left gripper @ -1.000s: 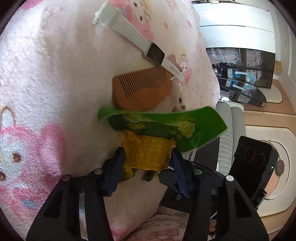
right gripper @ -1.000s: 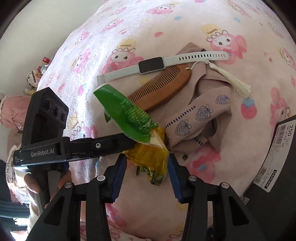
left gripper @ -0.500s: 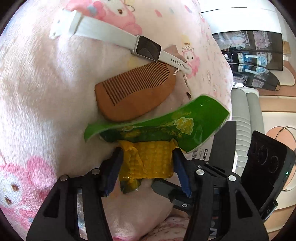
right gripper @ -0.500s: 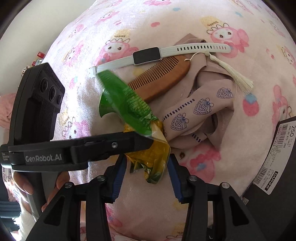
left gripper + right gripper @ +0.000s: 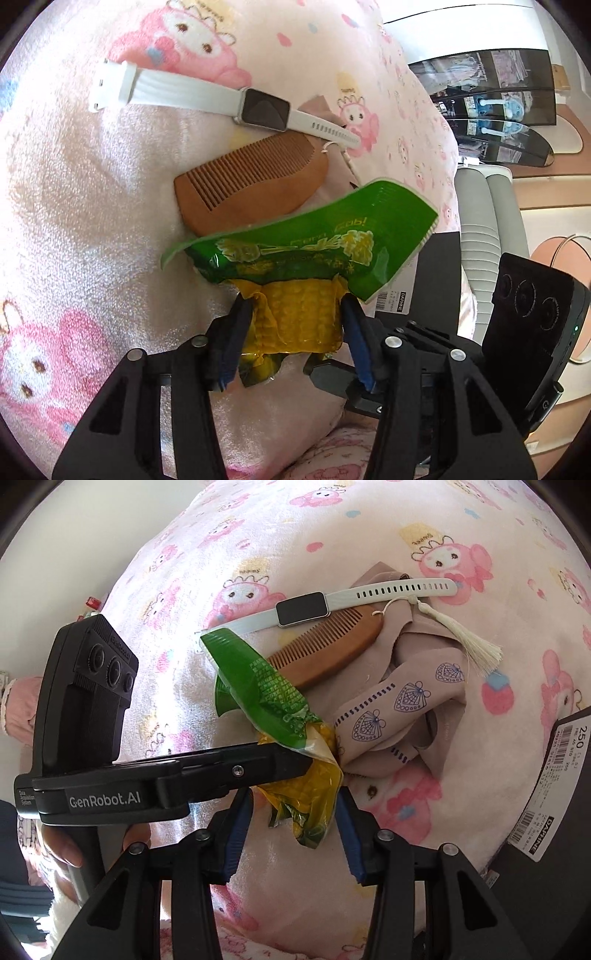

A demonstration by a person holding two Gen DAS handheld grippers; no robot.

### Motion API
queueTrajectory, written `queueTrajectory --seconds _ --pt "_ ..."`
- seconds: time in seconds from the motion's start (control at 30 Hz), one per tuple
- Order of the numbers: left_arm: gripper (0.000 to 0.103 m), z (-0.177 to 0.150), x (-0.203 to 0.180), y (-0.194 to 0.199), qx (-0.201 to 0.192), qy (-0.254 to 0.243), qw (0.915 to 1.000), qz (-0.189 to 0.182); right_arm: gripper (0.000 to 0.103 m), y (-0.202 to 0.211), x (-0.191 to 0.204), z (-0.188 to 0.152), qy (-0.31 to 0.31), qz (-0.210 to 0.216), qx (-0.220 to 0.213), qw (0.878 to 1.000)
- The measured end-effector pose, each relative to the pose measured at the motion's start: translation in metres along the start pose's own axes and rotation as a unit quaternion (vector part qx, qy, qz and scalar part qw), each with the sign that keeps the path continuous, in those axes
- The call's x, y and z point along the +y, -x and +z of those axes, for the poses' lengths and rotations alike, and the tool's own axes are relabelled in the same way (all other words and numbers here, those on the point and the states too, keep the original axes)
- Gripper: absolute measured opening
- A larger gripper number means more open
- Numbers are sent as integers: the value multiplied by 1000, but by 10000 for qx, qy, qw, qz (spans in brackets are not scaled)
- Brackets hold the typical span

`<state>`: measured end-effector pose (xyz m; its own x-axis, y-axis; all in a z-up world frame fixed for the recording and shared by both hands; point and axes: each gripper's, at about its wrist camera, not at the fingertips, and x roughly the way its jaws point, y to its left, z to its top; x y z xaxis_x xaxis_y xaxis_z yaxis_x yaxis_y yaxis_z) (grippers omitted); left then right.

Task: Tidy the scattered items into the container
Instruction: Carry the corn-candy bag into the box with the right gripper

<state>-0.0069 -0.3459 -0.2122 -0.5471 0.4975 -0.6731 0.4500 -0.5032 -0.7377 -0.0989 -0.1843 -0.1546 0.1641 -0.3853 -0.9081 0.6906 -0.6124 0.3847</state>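
On the pink blanket (image 5: 369, 535), the corn packet (image 5: 295, 266) sits lifted between both grippers: the left gripper (image 5: 295, 325), whose jaws have just been closing, pinches its yellow end, while the right gripper (image 5: 291, 808) brackets the same end, contact unclear. Behind it, 3 items still lie loose: comb (image 5: 251, 184), white watch (image 5: 258, 110), patterned cloth (image 5: 406, 709). The dark labelled box (image 5: 554, 812), probably the container, waits nearby; nothing looks stowed yet.
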Motion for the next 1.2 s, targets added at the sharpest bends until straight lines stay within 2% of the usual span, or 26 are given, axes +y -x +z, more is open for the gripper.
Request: queueTrajectory --seconds 0.3,0.4,0.47,0.53,0.63,0.77,0.83,0.9,1.0,1.2 --pt "49 -7 -40 34 -320 -380 9987 -104 42 58 18 -21 185 267 -475 9983" --pt "49 -12 -59 41 -372 -507 9980 -119 41 69 34 -11 156 373 -620 9973" --pt "49 -17 -76 49 -371 -671 9969 -159 41 84 24 -14 196 465 -719 9961" --pt "49 -20 -102 52 -383 -884 9951 -238 41 93 31 -18 226 571 -878 9942" --pt "49 -28 -145 50 -381 -1251 9907 -366 41 131 23 -31 227 596 -1221 9905" --pt "49 -44 -204 25 -202 -1669 9838 -618 41 184 -3 -59 122 478 -1666 9848" --pt "49 -55 -229 5 18 -1849 9799 -747 41 216 -22 -85 -26 497 -1819 9821" --pt "49 -67 -251 -20 284 -1970 9766 -810 41 230 -46 -108 -189 499 -1915 9800" --pt "49 -90 -274 -58 644 -2175 9715 -694 41 243 -78 -143 -369 354 -1913 9802" --pt "49 -118 -292 -116 1013 -2358 9662 -225 41 229 -129 -180 -759 263 -1760 9811"
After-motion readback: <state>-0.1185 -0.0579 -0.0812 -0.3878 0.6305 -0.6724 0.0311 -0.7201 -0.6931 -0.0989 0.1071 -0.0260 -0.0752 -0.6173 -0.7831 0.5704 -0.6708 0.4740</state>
